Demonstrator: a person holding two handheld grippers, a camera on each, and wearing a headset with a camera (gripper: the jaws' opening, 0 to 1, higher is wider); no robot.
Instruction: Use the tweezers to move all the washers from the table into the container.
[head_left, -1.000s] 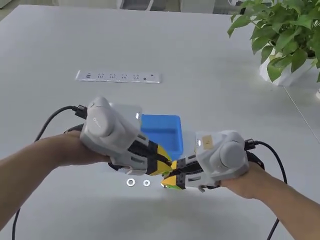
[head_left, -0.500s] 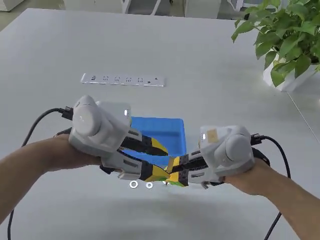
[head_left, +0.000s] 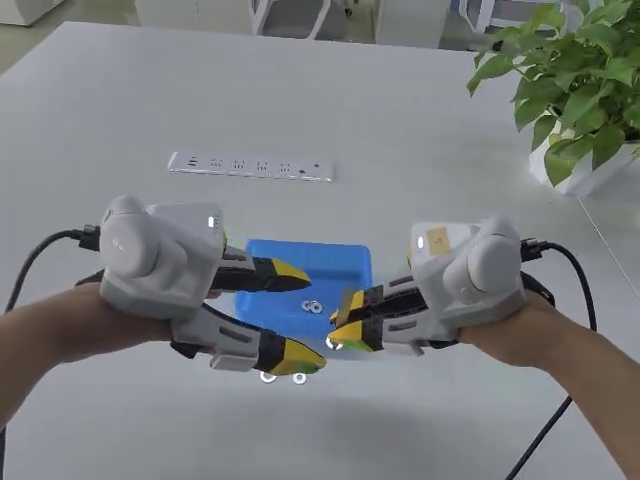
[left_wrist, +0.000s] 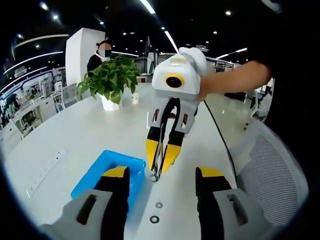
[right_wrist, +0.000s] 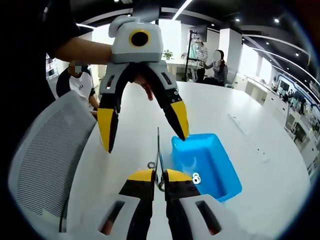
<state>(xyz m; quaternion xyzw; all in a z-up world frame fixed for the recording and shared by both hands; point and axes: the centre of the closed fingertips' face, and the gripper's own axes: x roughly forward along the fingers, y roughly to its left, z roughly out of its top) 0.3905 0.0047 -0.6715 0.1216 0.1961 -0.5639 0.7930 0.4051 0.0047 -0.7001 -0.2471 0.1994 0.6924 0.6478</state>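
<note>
clamping tweezers between right gripper jaws

The left hand-held gripper and right hand-held gripper have pale grey rounded bodies and black jaws tipped in yellow. A black cable runs from the rear of each.

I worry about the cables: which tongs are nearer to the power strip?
Left. The left tongs are in front of the power strip; the right tongs are farther off, to its right.
</note>
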